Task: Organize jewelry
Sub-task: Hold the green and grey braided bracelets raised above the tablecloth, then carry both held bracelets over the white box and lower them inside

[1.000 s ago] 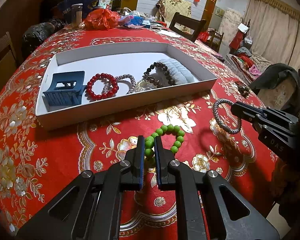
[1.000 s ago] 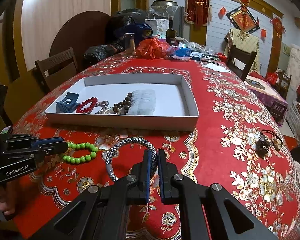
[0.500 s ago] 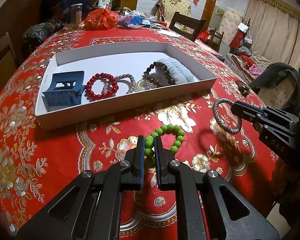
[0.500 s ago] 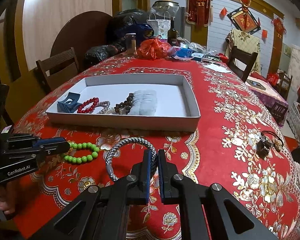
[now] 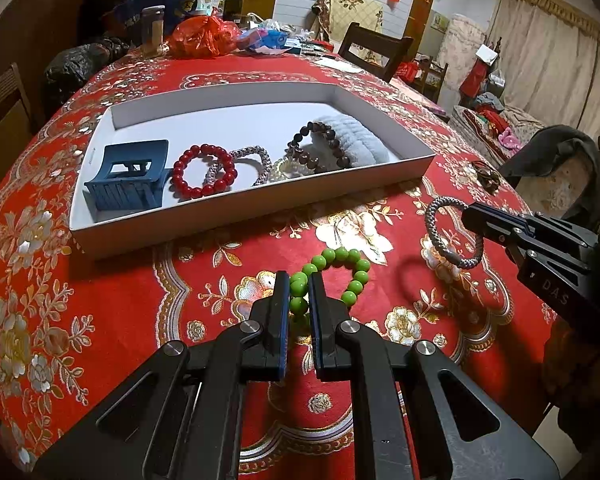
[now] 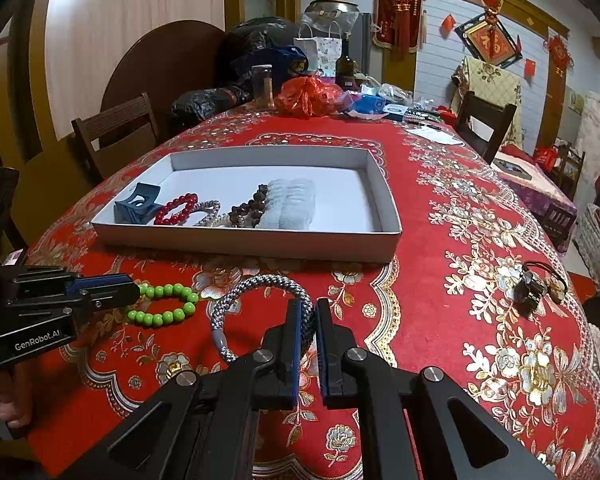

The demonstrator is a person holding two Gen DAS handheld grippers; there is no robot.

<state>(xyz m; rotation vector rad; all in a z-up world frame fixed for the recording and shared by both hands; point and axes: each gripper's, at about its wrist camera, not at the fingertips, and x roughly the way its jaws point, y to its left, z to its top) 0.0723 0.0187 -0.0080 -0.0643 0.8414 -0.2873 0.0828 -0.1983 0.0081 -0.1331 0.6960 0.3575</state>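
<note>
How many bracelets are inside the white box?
3 that I can see: a red bead bracelet beside the blue hair clip, a silver braided bracelet next to it, and a dark brown bead bracelet against the grey cloth. Others may be hidden.

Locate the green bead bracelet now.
Green bead bracelet: pinched in the left gripper, just off the white tray near wall, left of the grey braided bracelet.
</note>
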